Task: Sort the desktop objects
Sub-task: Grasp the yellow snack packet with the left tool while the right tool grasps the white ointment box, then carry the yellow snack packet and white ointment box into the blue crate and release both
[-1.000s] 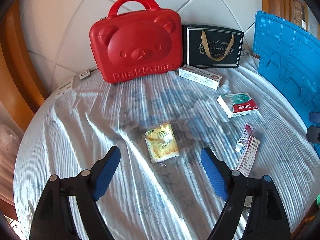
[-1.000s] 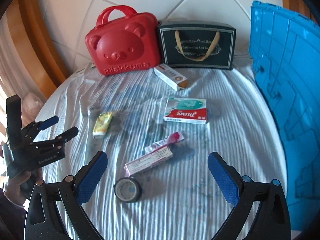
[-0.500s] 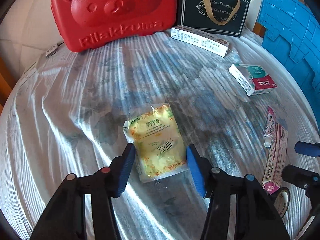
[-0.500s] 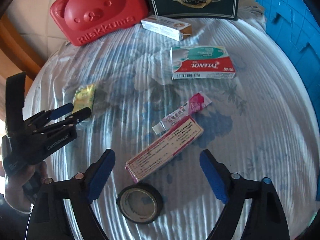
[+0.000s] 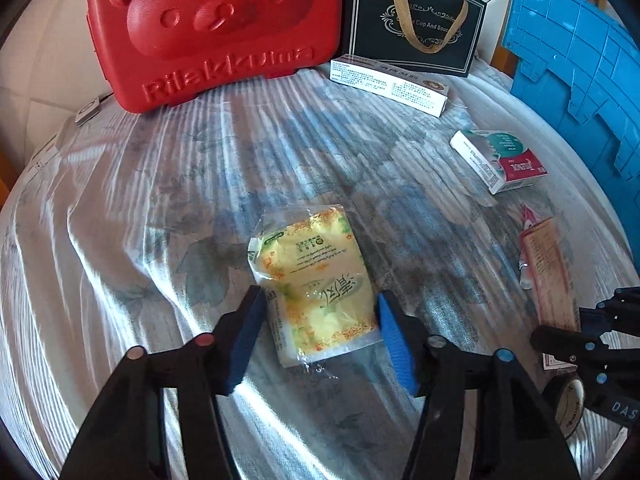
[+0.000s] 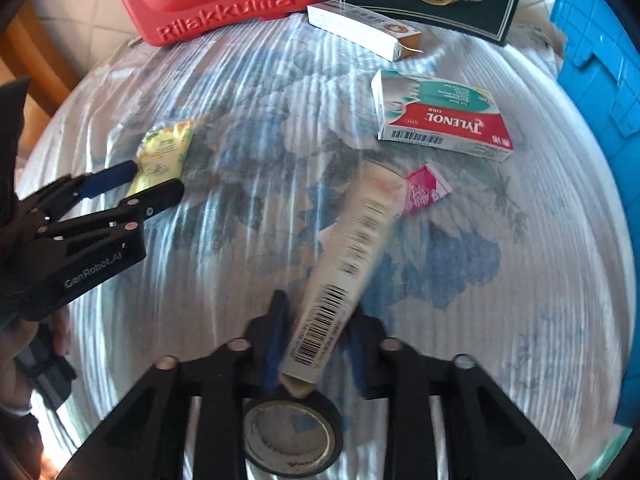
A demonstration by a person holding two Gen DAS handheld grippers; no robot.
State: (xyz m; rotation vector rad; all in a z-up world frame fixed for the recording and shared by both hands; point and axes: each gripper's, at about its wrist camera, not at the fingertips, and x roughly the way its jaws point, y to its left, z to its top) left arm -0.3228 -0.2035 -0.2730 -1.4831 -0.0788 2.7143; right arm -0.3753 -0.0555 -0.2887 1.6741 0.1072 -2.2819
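Note:
My left gripper (image 5: 320,328) has its blue pads on both sides of a yellow tissue pack (image 5: 312,280) lying on the striped cloth; the pads touch or nearly touch its edges. It also shows in the right wrist view (image 6: 164,152). My right gripper (image 6: 316,344) is shut on a long pink-and-white ointment box (image 6: 348,256), blurred by motion. A pink tube (image 6: 426,192) lies beside the box's far end. A roll of black tape (image 6: 292,436) lies just under the right gripper.
A red Rilakkuma case (image 5: 216,28) and a black gift bag (image 5: 412,20) stand at the back. A long white box (image 5: 388,84) and a Tylenol box (image 6: 440,120) lie on the cloth. A blue crate (image 5: 580,80) stands at the right.
My left gripper moved forward and narrowed around the tissue pack. My right gripper moved down and closed on the ointment box, which has turned to point away.

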